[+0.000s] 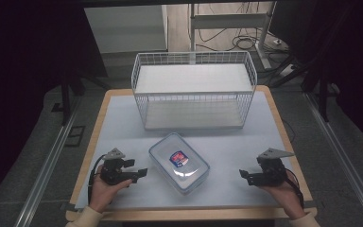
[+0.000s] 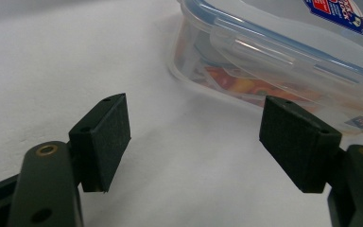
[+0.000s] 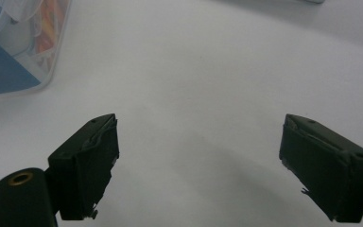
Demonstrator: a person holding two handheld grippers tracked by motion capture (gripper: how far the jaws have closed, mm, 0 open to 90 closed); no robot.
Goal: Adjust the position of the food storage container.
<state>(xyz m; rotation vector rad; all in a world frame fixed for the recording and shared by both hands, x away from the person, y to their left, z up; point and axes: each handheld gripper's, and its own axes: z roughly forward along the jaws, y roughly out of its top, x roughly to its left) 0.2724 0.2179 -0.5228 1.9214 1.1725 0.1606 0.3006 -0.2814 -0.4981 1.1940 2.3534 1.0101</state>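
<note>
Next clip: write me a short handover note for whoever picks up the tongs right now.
Left tongs: open, empty, low over the mat just left of the lidded plastic box, pointing at it.
Right tongs: open, empty, to the right of the box with a clear gap.
The box lies closed on the white mat, in front of the wire basket, which has nothing in it.
Done: nothing gripped yet.
Left: probably grasp the box from both sides and move it, perhaps into the basket.

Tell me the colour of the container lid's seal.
Blue, along the lid edge of the container; clearest in the left gripper view.
</note>
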